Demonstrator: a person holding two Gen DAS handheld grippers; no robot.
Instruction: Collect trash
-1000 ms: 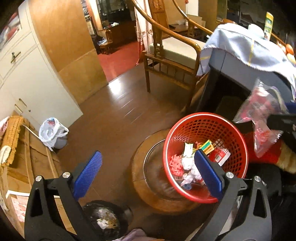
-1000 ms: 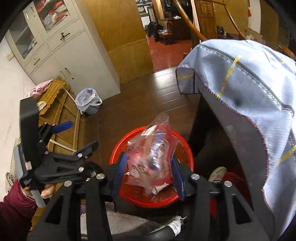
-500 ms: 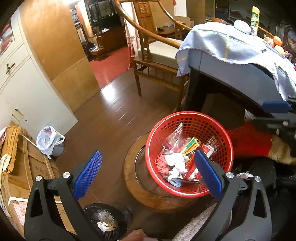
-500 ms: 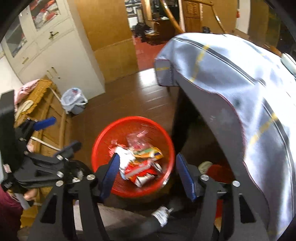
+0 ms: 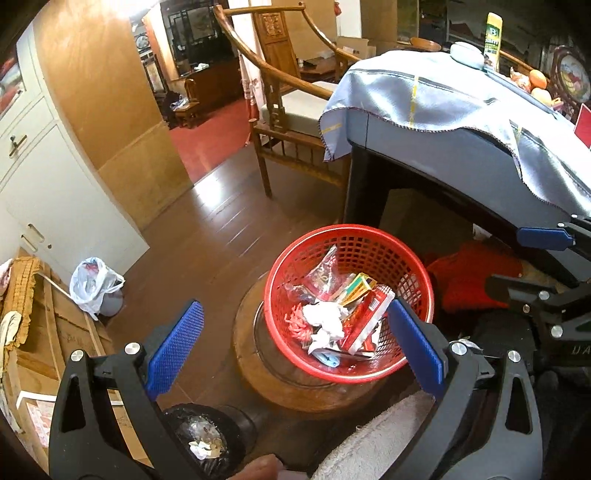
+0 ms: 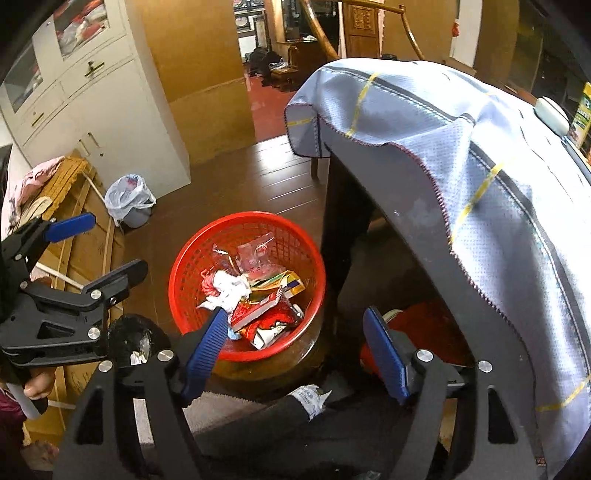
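A red mesh basket stands on a round wooden stool, next to the table. It holds trash: a clear plastic bag, crumpled white paper, red and yellow wrappers. My left gripper is open and empty, above the basket's near side. My right gripper is open and empty, above the basket's near right rim. It also shows in the left wrist view at the right.
A table with a grey-blue cloth stands right of the basket, with a bottle and fruit on it. A wooden chair stands behind. A small bagged bin sits by white cabinets. A black bin is near my left gripper.
My right gripper opened and let go of the clear plastic bag, which now lies in the basket. Both grippers rose and drew back from the basket.
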